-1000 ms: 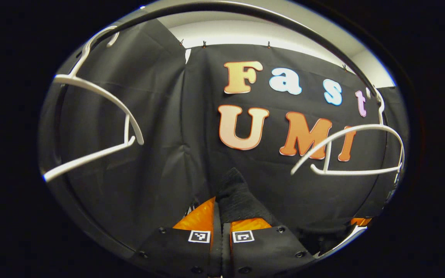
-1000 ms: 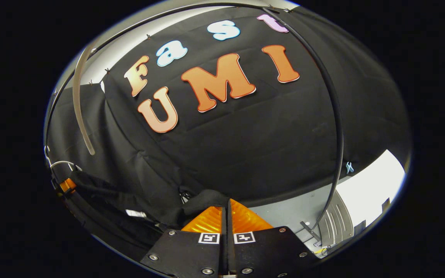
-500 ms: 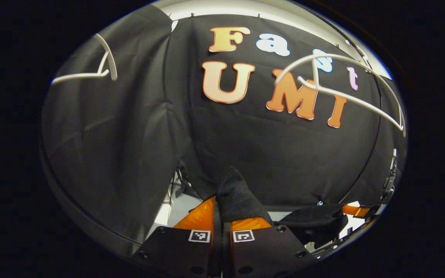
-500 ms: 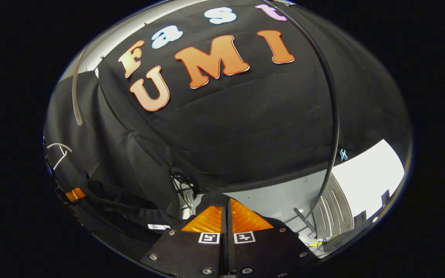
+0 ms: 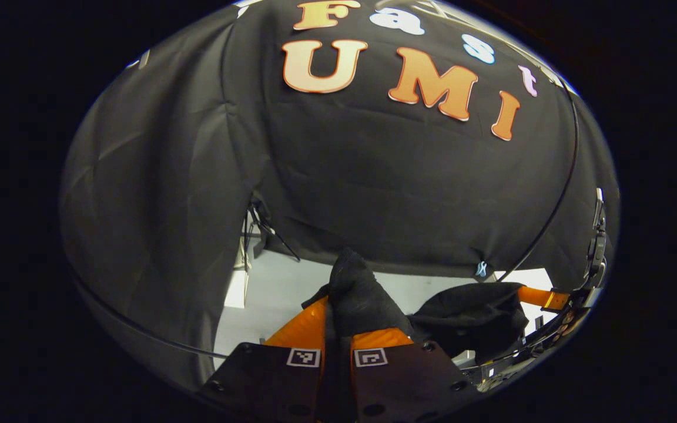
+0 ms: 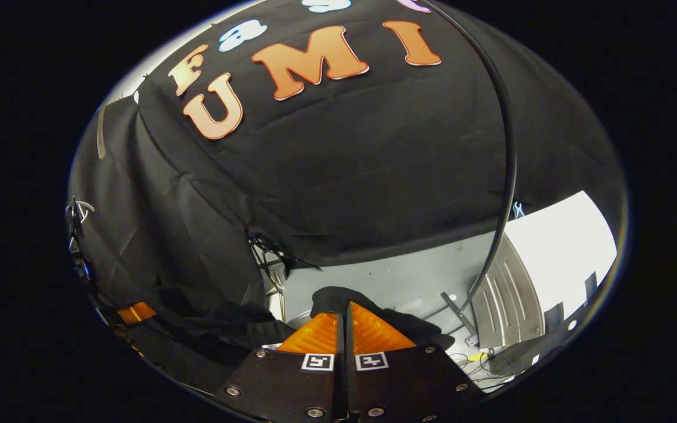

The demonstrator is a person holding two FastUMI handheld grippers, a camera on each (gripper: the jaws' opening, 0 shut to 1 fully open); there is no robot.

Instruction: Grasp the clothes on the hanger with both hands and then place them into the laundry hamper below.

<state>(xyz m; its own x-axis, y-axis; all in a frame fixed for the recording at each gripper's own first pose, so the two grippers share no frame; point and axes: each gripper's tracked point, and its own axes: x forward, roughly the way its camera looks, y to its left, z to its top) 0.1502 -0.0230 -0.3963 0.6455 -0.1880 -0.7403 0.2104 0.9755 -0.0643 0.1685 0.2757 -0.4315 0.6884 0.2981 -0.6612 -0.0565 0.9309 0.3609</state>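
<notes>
Your left gripper (image 5: 338, 329) is clenched on a bunched fold of the black garment (image 5: 362, 294), which rises just ahead of its fingers. Your right gripper (image 6: 347, 320) pinches another fold, the cloth draping off to its left. It looks soft and light, so expect sag between your grips; hold bunched fabric, not single edges.

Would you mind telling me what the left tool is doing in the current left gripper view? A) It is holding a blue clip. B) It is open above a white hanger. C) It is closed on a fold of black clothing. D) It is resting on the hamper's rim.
C: in the left gripper view, the left tool has both fingers pressed together on a bunched fold of the black clothing rising between them.
</notes>
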